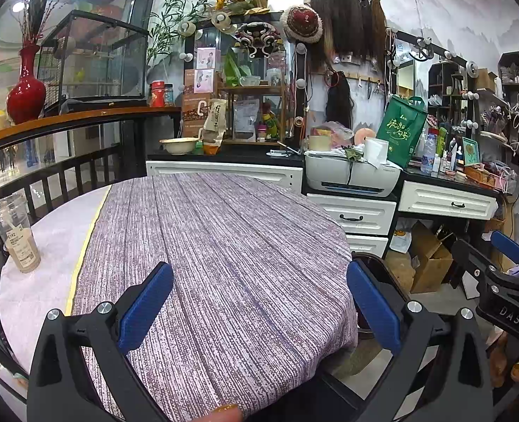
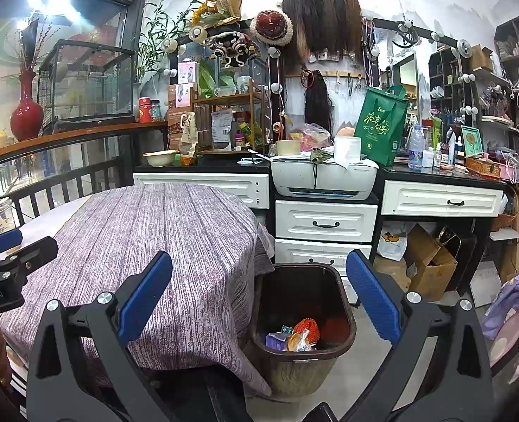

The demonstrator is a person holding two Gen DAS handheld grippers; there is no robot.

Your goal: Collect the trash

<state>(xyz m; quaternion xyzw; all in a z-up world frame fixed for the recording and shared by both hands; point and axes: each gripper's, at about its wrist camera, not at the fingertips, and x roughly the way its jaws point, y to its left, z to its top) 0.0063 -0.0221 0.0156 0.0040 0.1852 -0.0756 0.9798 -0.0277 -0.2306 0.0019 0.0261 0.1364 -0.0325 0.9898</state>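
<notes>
A dark brown trash bin (image 2: 303, 348) stands on the floor to the right of the round table (image 2: 160, 246). Several scraps lie in it, among them an orange mesh piece (image 2: 308, 327) and a blue wrapper (image 2: 276, 340). My right gripper (image 2: 259, 292) is open and empty, hovering above the bin and the table's right edge. My left gripper (image 1: 259, 295) is open and empty above the purple tablecloth (image 1: 224, 246). A plastic cup of milky drink with a straw (image 1: 14, 234) stands at the table's far left. The right gripper shows at the left wrist view's right edge (image 1: 505, 274).
White drawers (image 2: 324, 223) with a printer (image 2: 324, 177) on top stand behind the bin. A cardboard box (image 2: 430, 263) sits under the counter. A black railing (image 1: 48, 172) runs behind the table. A green bag (image 2: 382, 123) and bottles crowd the counter.
</notes>
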